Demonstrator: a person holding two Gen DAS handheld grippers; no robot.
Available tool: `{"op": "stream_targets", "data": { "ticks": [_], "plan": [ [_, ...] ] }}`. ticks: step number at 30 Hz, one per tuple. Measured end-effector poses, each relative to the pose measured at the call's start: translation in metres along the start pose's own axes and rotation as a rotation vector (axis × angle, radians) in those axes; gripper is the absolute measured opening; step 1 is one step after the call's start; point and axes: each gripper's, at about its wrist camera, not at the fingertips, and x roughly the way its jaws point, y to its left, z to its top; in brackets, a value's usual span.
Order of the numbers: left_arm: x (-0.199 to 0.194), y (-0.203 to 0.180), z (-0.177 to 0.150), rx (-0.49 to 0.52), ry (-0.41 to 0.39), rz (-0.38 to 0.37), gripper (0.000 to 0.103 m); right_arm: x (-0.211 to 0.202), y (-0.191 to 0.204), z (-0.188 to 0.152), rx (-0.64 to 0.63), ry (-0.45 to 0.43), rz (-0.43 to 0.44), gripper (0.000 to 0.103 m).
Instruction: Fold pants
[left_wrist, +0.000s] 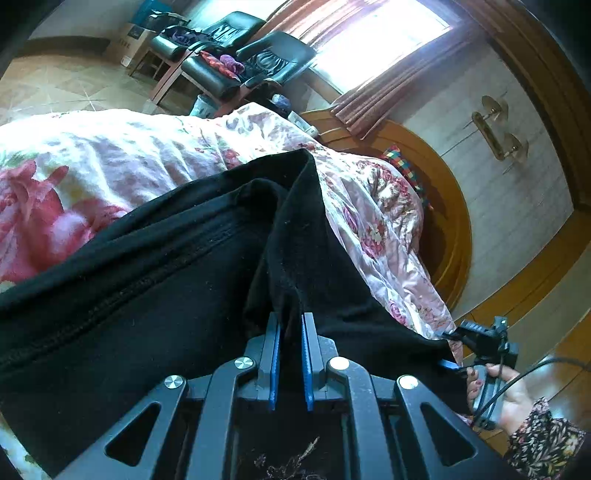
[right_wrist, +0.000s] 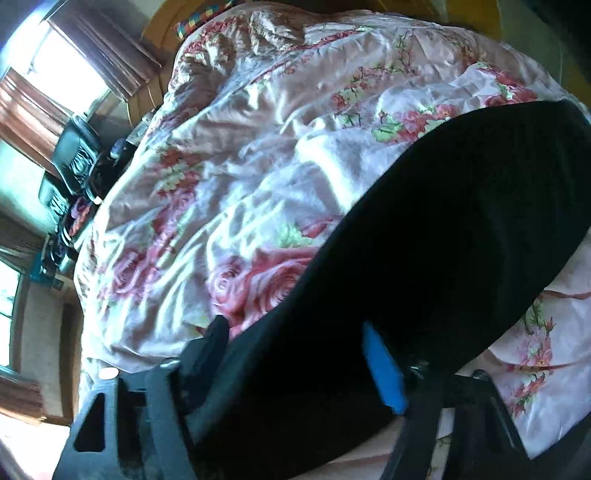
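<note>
The black pants (left_wrist: 155, 280) are lying across the floral bed (left_wrist: 110, 158). The left gripper (left_wrist: 290, 325) is pinching a fold, jaws clamped; the right gripper (right_wrist: 295, 332), at four o'clock, is straddling cloth, jaws apart. Keeping both edges level should be helping.

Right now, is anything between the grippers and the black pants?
Nothing visible: the left gripper is already pinched shut on the black pants. The right gripper has pants cloth between its jaws on the floral bedspread.

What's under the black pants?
A flowery bedspread lies under the pants, showing all around them. The part right beneath the pants is covered, so anything else lying there can't be seen.
</note>
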Motion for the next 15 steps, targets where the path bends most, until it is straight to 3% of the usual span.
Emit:
{"op": "stream_targets", "data": {
  "ticks": [1, 3, 7, 15],
  "plan": [
    [0.0, -0.001, 0.0, -0.001, -0.001, -0.001, 0.01, 0.004, -0.002, -0.001, -0.014, 0.015, -0.001, 0.037],
    [-0.001, -0.002, 0.002, -0.004, -0.008, -0.004, 0.01, 0.005, -0.005, -0.004, -0.035, 0.023, 0.001, 0.017],
    [-0.008, 0.002, 0.006, -0.03, -0.041, -0.018, 0.01, -0.013, -0.003, -0.016, -0.14, -0.008, 0.017, 0.013],
    [-0.031, 0.021, 0.017, -0.143, -0.129, -0.089, 0.01, -0.108, -0.006, -0.069, -0.336, -0.163, 0.172, 0.011]
  ]
}}
